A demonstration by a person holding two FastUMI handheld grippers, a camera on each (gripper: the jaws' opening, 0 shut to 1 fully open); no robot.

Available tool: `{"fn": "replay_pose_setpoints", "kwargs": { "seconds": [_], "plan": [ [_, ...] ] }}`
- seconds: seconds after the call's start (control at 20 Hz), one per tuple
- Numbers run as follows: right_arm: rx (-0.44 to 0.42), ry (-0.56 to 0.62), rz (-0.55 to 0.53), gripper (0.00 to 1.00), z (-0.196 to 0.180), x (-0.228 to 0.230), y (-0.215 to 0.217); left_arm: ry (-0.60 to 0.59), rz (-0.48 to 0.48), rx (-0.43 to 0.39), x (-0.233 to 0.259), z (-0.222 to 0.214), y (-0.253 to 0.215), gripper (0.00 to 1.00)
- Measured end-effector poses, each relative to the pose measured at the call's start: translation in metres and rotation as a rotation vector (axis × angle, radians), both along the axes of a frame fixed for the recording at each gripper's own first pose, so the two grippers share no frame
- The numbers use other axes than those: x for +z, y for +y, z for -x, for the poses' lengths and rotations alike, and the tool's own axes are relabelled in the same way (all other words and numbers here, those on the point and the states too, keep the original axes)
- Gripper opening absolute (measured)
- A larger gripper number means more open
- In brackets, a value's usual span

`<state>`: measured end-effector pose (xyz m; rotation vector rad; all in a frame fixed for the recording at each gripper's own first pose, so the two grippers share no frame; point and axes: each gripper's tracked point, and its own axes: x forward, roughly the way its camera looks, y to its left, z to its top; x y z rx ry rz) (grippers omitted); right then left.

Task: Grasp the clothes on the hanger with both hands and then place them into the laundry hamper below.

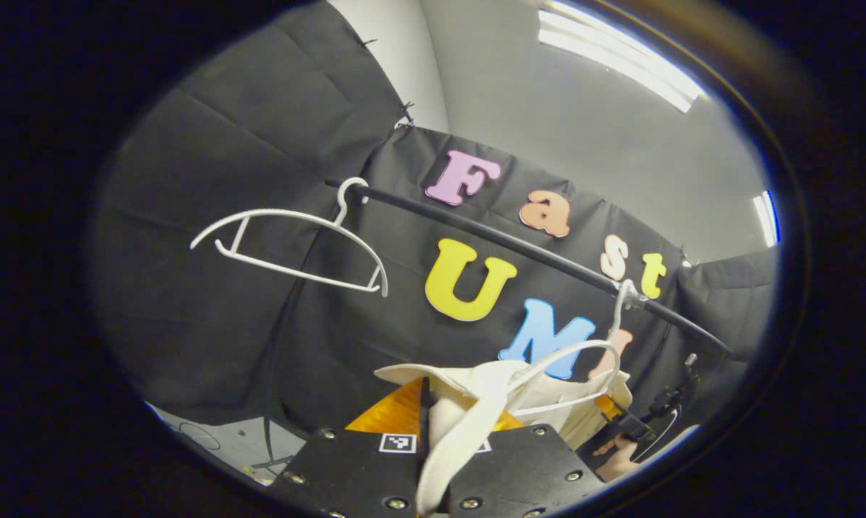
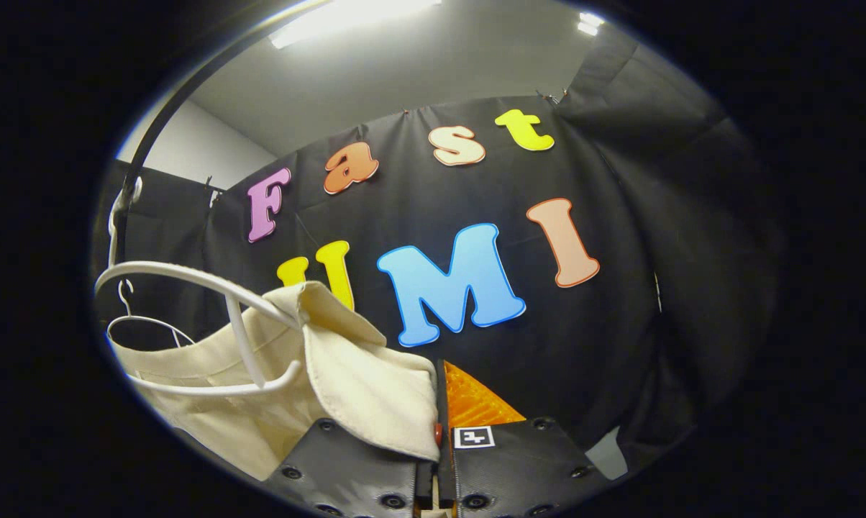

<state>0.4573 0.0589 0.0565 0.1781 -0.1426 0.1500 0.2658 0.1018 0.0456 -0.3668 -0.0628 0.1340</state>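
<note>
We find the left gripper [image 1: 433, 424] pinching the cream cloth garment [image 1: 476, 403], the right gripper [image 2: 439, 424] pinching it too; white plastic hanger [image 1: 584, 374] at two o'clock.

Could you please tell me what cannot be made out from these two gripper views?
- Laundry hamper: below the frame edge.
- Cream garment: its lower part is cut off in the right gripper view and covers the right tongs.
- Left tongs: the cloth hides the grip.
- Far hand: small, at the edge.
</note>
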Motion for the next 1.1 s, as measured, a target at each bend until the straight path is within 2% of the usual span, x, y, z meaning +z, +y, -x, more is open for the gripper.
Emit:
{"fn": "replay_pose_setpoints", "kwargs": {
  "seconds": [0.15, 0.3, 0.55, 0.7, 0.9, 1.0, 1.1],
  "plan": [
    [0.013, -0.009, 0.016, 0.07, -0.005, -0.002, -0.001, 0.003, -0.097, 0.012, 0.011, -0.007, -0.004, 0.02],
    [0.049, 0.020, -0.039, 0.07, -0.013, -0.003, 0.001, -0.008, -0.058, -0.026, 0.019, -0.018, -0.008, 0.01],
    [0.206, 0.083, -0.143, 0.07, 0.003, -0.007, 0.009, -0.049, -0.124, 0.011, 0.035, -0.019, 0.011, 0.02],
    [0.285, 0.117, -0.142, 0.07, 0.008, -0.015, 0.016, -0.062, -0.090, 0.006, 0.041, -0.022, 0.018, 0.01],
    [0.295, 0.086, -0.064, 0.07, -0.001, -0.011, 0.026, -0.050, -0.069, -0.006, 0.037, -0.041, 0.024, 0.02],
    [0.309, 0.085, -0.069, 0.07, -0.008, -0.017, 0.033, -0.024, -0.029, -0.017, 0.020, -0.052, 0.025, 0.02],
    [0.306, 0.135, -0.107, 0.07, -0.018, -0.038, 0.031, 0.006, 0.019, -0.042, -0.004, -0.054, 0.023, 0.02]
  ]
}}
